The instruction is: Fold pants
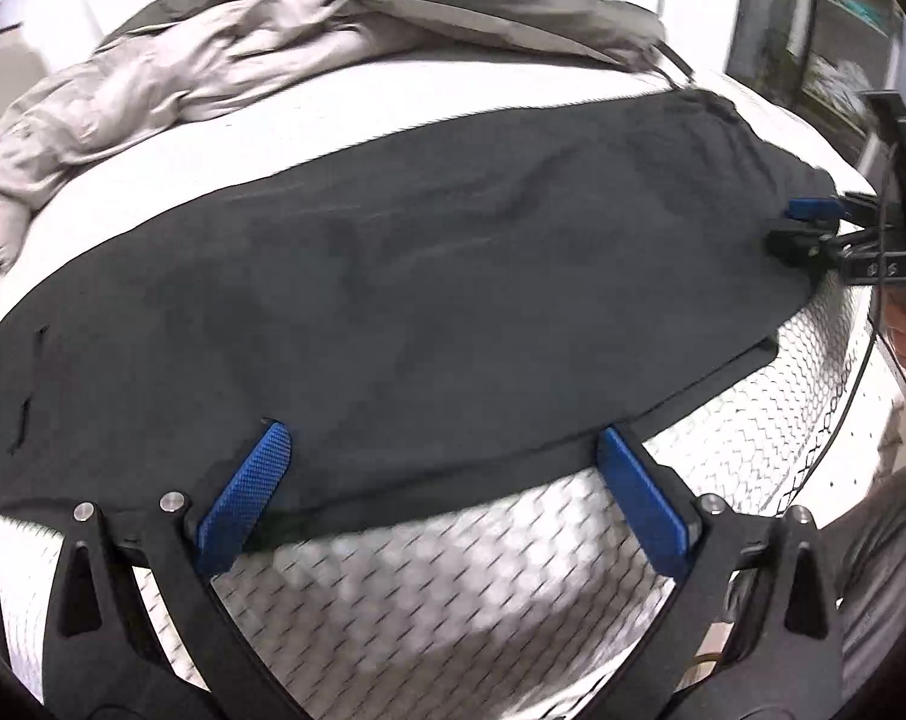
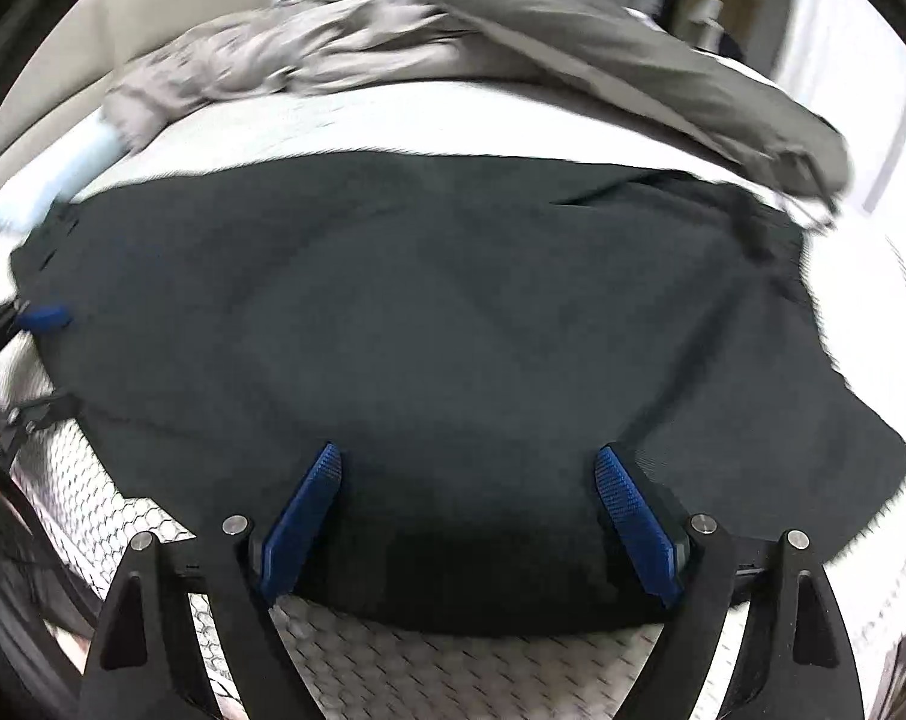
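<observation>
On the white quilted mattress (image 1: 453,612) the dark pants (image 1: 429,300) lie spread flat, their near edge running along the front with a strip of bare mattress before it. The left gripper (image 1: 441,468) stands with jaws wide apart over that near edge, gripping nothing; the right gripper (image 2: 471,492) likewise gapes over the edge, its fingers straddling the cloth without pinching it. Beyond the pants' far edge runs a band of bare mattress, then a heap of grey clothes (image 1: 171,78).
</observation>
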{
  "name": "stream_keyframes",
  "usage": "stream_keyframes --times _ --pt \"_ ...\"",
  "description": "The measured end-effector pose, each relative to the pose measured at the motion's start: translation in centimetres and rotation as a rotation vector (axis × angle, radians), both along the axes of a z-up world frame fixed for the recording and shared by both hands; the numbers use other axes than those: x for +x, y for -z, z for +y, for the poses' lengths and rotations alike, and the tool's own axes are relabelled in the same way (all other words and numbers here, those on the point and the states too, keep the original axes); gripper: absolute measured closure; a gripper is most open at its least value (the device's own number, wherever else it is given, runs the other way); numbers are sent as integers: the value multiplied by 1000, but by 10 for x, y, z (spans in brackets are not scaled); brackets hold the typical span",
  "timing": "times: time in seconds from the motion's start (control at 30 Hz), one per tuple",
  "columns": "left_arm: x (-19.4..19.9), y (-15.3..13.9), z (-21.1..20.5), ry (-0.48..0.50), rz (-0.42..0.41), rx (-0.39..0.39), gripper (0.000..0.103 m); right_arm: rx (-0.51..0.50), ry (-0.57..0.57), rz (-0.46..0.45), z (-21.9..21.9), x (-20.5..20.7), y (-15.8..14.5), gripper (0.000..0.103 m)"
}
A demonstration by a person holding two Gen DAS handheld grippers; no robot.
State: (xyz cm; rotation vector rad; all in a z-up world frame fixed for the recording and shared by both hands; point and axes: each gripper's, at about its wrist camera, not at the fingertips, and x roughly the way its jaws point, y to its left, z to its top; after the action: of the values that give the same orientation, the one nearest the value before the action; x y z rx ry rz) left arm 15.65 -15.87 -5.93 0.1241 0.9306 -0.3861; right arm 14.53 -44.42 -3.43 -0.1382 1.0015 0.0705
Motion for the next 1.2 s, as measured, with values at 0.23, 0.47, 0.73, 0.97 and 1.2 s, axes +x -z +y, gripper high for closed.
stream_keyframes --times 0.23,0.47,0.73,0.97,1.2 --pt "-18 -18 41 -177 0 -173 3 354 76 -53 17 -15 -15 5" --pt "-40 -12 69 -227 76 -315 16 448 49 -61 67 -42 -1 5" --pt "-36 -1 70 -250 166 -534 20 716 29 -18 72 -67 12 5" --pt "-14 12 46 -353 143 -523 20 906 124 -70 81 -41 29 6" --pt "-4 18 28 -434 100 -485 33 796 214 -168 109 -9 26 9"
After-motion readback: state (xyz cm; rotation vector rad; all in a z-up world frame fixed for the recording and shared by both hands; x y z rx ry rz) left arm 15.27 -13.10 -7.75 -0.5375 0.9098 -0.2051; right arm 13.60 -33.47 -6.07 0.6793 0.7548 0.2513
